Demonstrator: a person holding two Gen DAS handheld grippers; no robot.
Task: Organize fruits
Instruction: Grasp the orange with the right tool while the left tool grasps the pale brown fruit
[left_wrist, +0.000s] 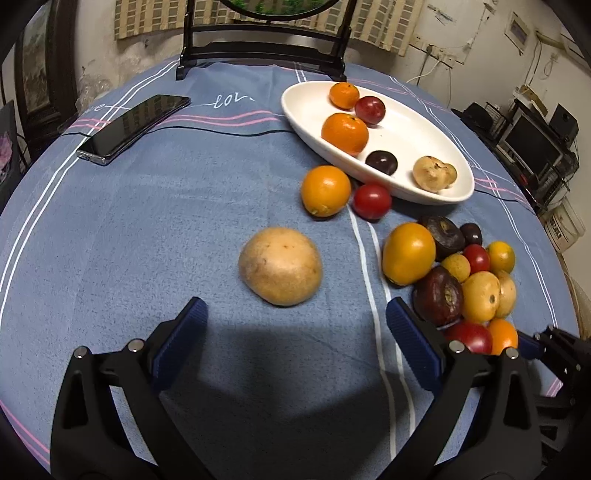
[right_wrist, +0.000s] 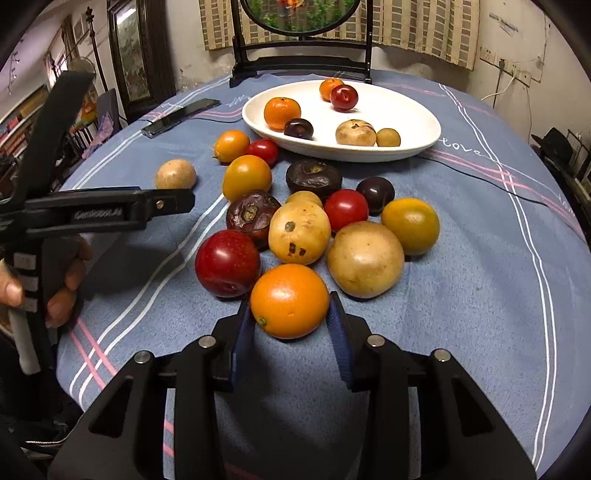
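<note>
Phone (left_wrist: 133, 127) on striped tablecloth (left_wrist: 184, 229)

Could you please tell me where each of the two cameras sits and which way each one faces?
Left wrist: on the left gripper, angled down at a lone tan fruit; its own open fingers show.
Right wrist: on the right gripper, facing the fruit pile; its fingers flank an orange, and the left hand shows.
Both share the white dish, phone and blue tablecloth.
</note>
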